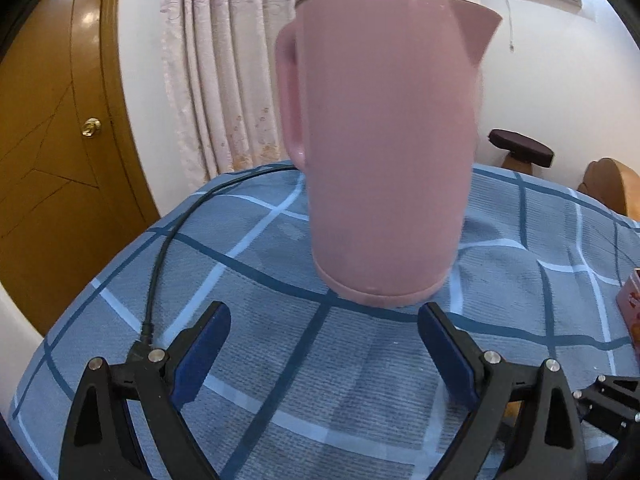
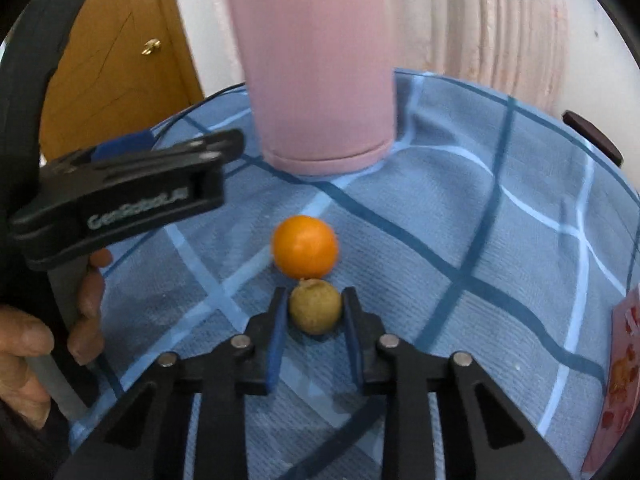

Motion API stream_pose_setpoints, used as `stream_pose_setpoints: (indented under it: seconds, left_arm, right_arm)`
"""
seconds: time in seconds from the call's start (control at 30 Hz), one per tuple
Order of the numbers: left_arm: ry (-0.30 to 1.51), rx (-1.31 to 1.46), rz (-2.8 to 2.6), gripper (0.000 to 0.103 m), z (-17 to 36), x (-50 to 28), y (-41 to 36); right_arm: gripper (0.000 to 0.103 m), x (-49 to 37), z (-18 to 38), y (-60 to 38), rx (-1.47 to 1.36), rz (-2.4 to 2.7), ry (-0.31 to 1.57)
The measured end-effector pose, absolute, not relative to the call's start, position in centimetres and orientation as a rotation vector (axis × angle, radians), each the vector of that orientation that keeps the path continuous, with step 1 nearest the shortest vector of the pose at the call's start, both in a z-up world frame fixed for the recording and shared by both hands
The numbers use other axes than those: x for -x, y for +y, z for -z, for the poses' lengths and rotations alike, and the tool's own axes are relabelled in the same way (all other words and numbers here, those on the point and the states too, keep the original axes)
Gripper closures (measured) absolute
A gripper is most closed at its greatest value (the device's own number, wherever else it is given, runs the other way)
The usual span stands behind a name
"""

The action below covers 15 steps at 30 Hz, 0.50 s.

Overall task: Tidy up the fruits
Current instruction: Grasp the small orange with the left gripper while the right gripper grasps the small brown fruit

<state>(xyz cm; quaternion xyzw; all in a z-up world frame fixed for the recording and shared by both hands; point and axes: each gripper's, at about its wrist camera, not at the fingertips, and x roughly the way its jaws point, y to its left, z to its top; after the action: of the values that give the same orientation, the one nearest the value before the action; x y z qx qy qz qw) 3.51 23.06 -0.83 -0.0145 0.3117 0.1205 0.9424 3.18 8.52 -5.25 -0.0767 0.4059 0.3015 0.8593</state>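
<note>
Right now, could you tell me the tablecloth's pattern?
Blue cotton tablecloth with dark and pale check lines; right wrist view.

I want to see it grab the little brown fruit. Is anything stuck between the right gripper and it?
Nothing is. The right gripper already has the small brown fruit between its pads. The orange fruit sits just beyond, not in between.

Black right gripper point(image 2: 315, 300), blue pads, silver screws; "GenRobot.AI" marking.

Right tool point(image 2: 315, 300) clamped on brown fruit point(image 2: 315, 307); orange point(image 2: 305, 246) touching it; pink kettle point(image 2: 320, 72) behind.
</note>
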Motion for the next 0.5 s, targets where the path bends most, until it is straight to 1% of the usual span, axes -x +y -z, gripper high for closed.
stream_pose_setpoints:
  seconds: [0.23,0.43,0.5]
  left_arm:
    - [0.663,0.075,0.014,0.007,0.6,-3.3,20.8]
    - [0.75,-0.082,0.045,0.007,2.6,-4.7,17.3]
    - [0.805,-0.12,0.055,0.007,3.5,-5.4,16.5]
  right_arm:
    - [0.074,-1.6,2.7,2.1,0.003,-0.479,0.679]
    - [0.074,-1.5,2.5,-0.3,-0.077,-0.438,0.674]
    - [0.074,-1.5,2.6,-0.4,-0.079,-0.444,0.677]
